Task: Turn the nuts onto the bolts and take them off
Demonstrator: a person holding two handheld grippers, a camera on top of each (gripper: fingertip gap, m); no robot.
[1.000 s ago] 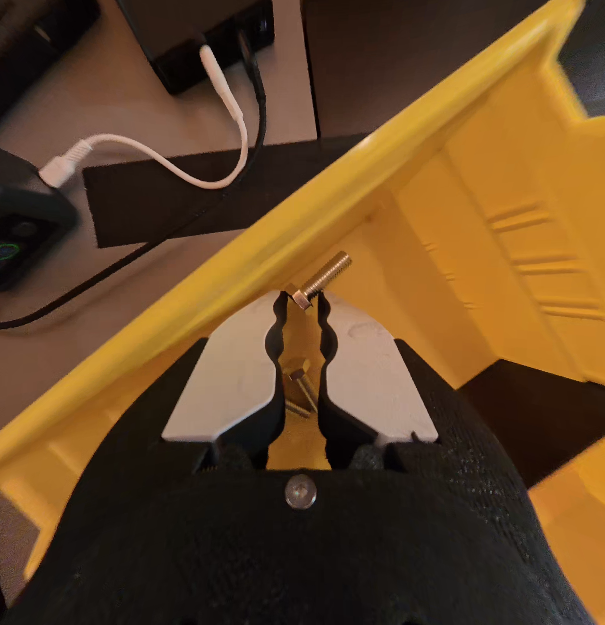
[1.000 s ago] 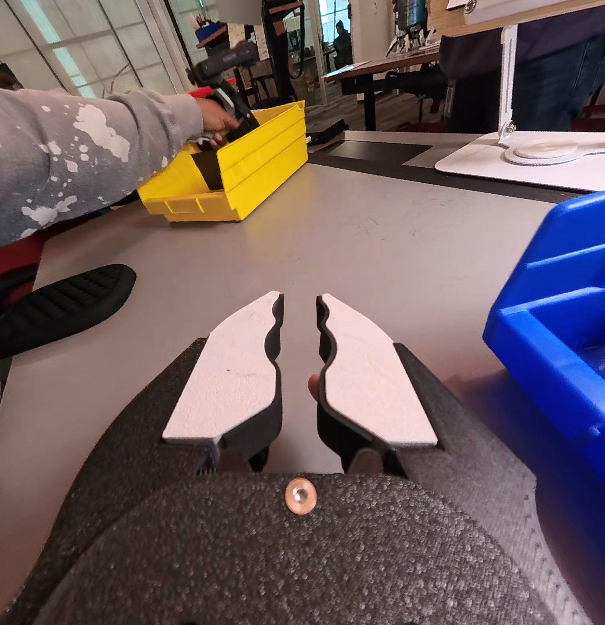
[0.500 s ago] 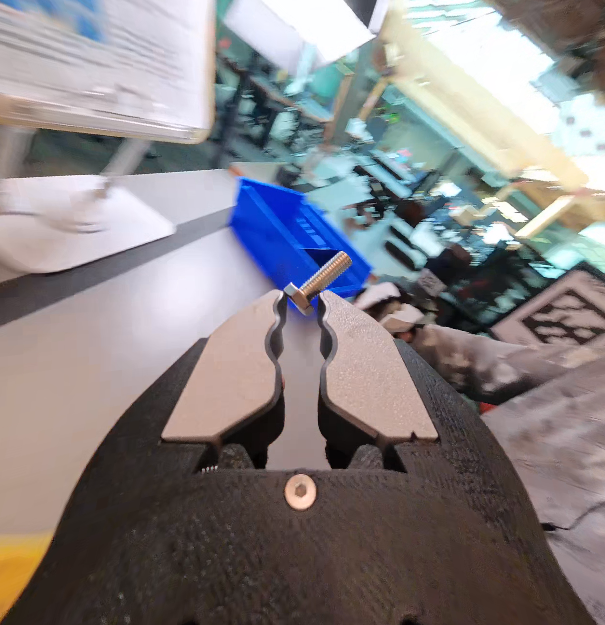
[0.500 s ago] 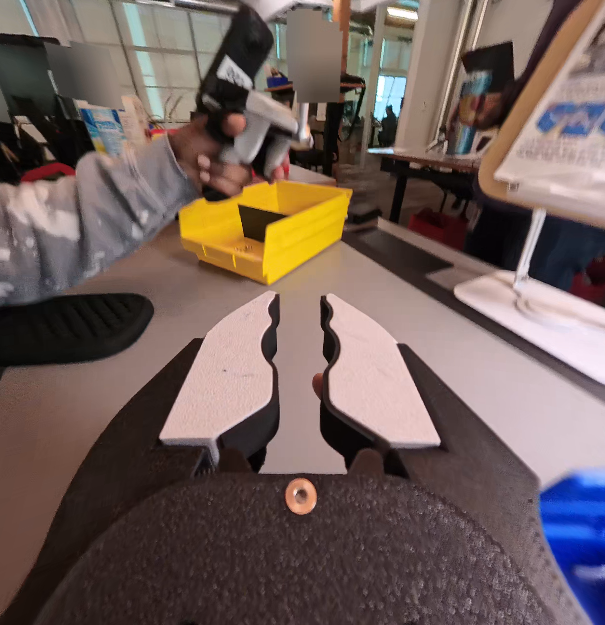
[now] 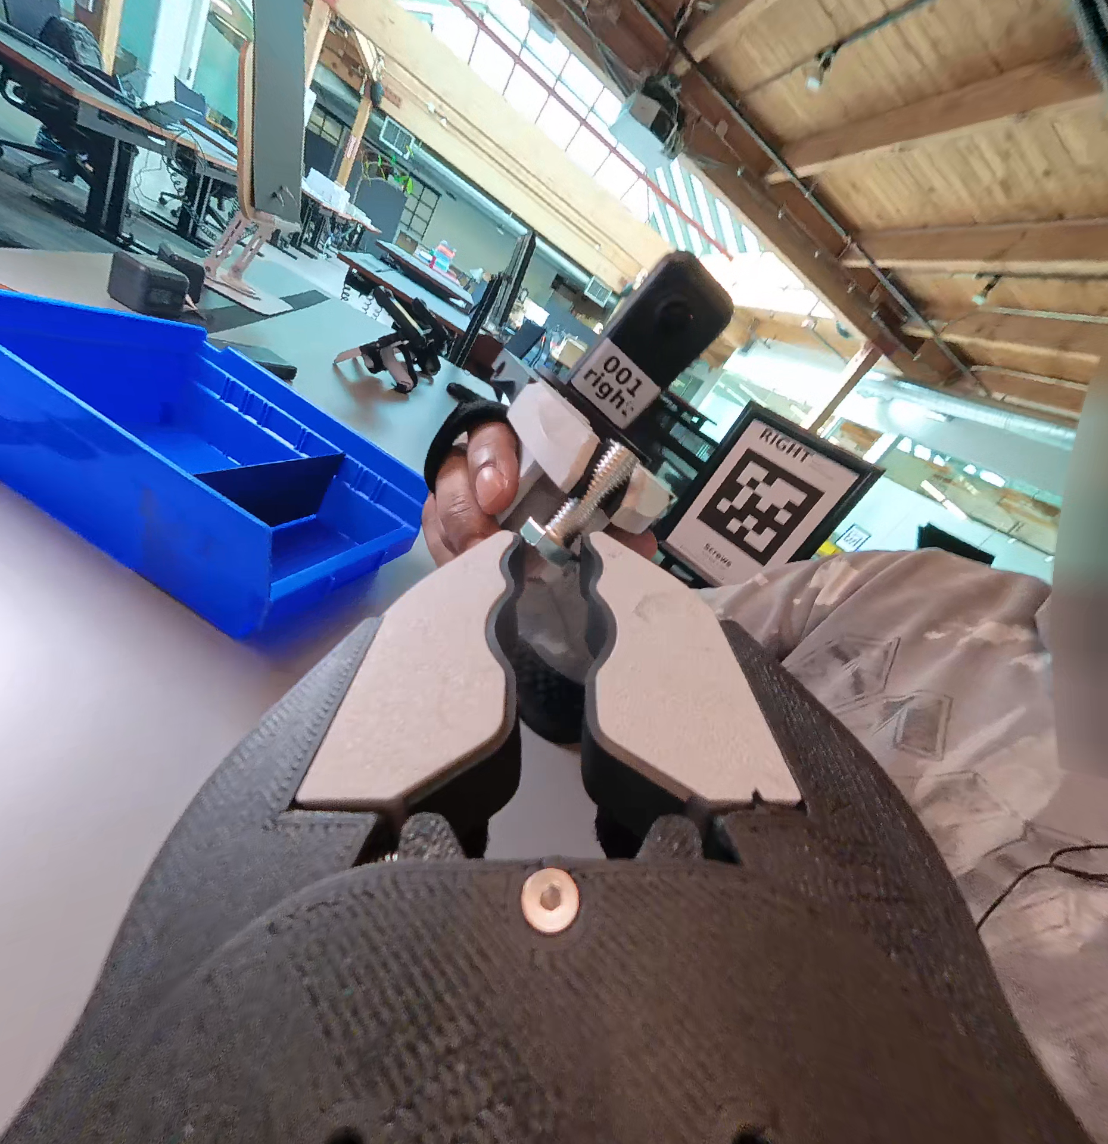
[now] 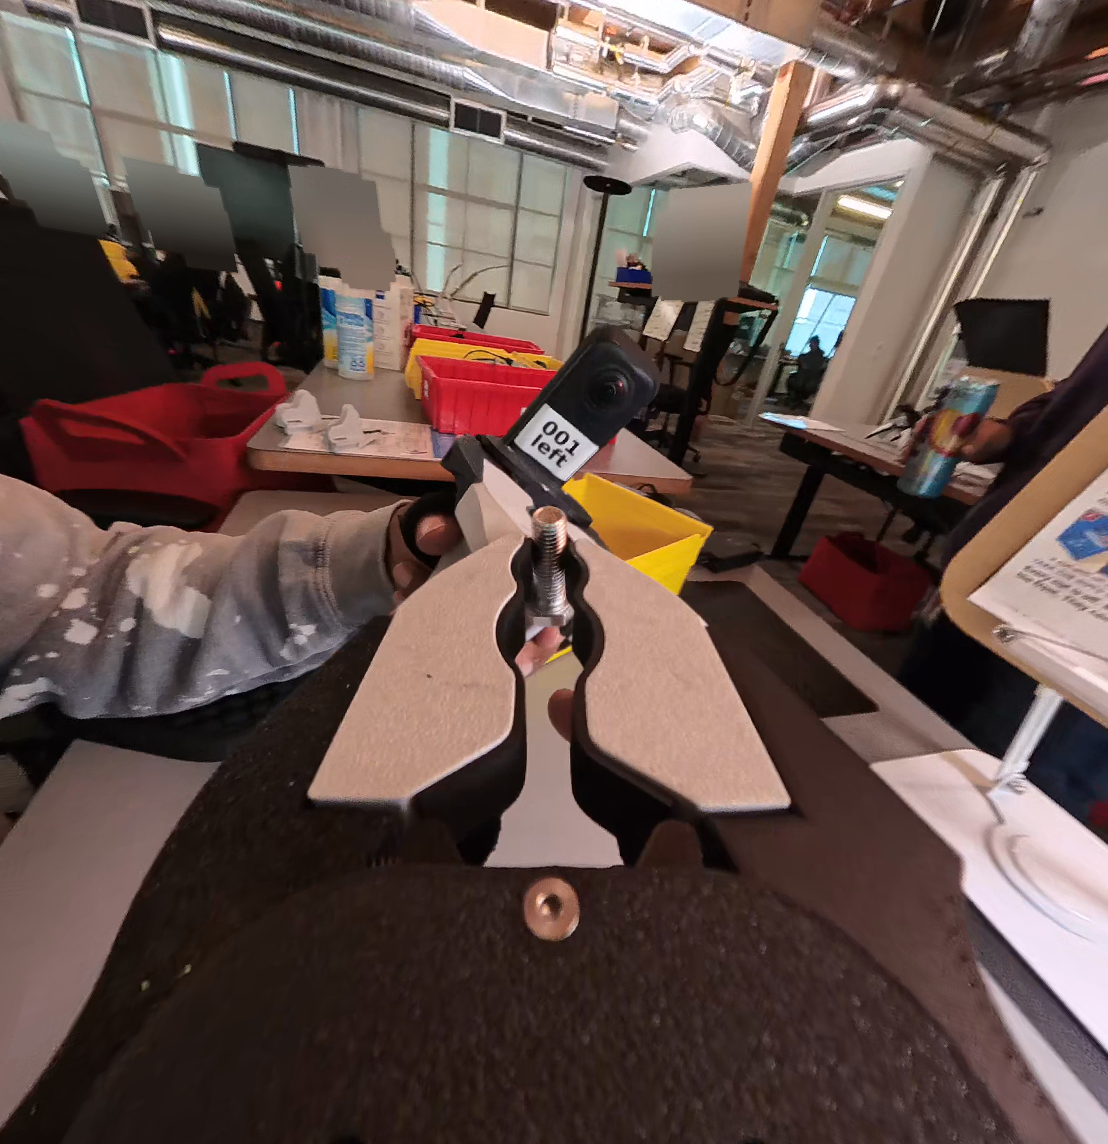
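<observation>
The bolt is clamped by its head at the tips of the left tool, its threaded shaft lying between the parted fingers of the right tool. Only the left wrist view shows the blue bin left of the bolt; only the right wrist view shows the yellow bin behind it, both on the surface

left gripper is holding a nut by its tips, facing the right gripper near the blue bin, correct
Not quite. It is a bolt, not a nut: the left gripper pinches its head, as the left wrist view shows. The right gripper and the blue bin are as you say.
</observation>
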